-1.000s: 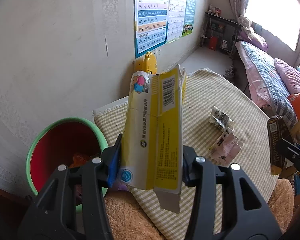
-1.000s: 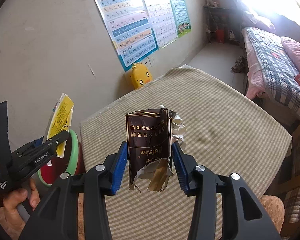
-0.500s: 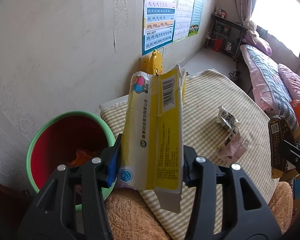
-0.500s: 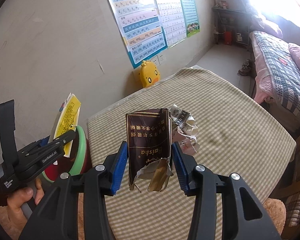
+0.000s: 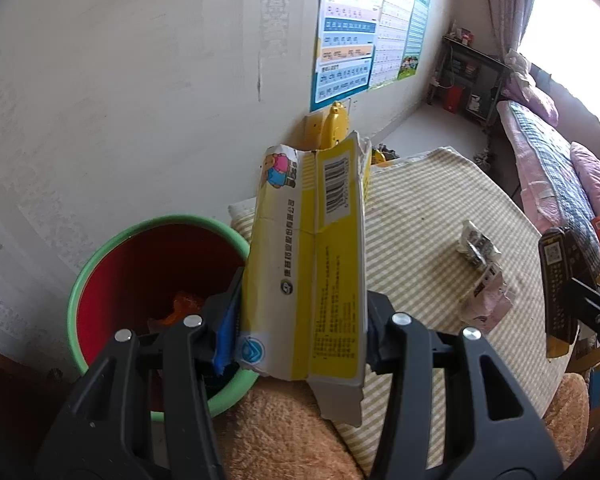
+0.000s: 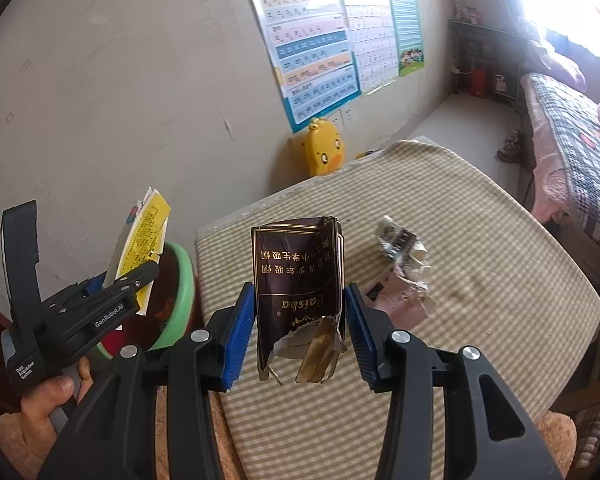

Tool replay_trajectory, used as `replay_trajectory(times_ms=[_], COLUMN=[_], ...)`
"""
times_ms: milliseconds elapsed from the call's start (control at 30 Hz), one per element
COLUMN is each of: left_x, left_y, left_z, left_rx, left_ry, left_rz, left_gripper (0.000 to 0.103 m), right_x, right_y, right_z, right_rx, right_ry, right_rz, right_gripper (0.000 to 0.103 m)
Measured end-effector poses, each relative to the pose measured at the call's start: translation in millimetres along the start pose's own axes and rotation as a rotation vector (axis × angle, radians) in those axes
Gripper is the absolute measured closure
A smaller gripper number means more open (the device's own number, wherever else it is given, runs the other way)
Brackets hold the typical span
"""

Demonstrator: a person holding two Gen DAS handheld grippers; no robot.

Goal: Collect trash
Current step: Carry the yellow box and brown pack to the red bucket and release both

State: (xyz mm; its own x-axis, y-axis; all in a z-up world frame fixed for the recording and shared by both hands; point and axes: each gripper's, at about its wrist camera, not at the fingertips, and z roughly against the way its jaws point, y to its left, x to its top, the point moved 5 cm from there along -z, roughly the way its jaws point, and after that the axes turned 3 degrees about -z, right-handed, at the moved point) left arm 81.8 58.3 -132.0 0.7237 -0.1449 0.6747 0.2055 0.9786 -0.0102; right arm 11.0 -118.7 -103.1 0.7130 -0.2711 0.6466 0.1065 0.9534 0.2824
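Between the two blue pads of the left gripper stands one flattened yellow carton, clamped at its lower part, upright, barcode panel facing the camera; jaws closed narrowly onto it. Just beyond and left of that gripper: one red bin with a green rim, mouth open, some orange scrap visible inside; the carton's lower left edge overlaps the rim in view. The right gripper holds one torn dark brown cigarette pack upright between its pads, jaws closed to the pack's width, ragged foil hanging from the bottom. Count in hand: 2 items, one per gripper. On the checked tablecloth, 2 crumpled pieces remain, touching each other: one black-and-white wrapper and one pink wrapper. Farther out, against the wall: one yellow duck toy, and wall charts, at least 3 sheets.
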Motion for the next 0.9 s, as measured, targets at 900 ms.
replay_trajectory(times_ms=[900], left_x=[-20.8], left_y=[84.5], left_z=[-11.2], left_rx=[0.114], left_ry=[0.041], left_rz=[0.127], left_gripper=[0.056], right_x=[-4.5], right_y=[69.1], right_z=[-52.2], right_rx=[0.088], right_ry=[0.095], right_rz=[0.120], right_gripper=[0.060])
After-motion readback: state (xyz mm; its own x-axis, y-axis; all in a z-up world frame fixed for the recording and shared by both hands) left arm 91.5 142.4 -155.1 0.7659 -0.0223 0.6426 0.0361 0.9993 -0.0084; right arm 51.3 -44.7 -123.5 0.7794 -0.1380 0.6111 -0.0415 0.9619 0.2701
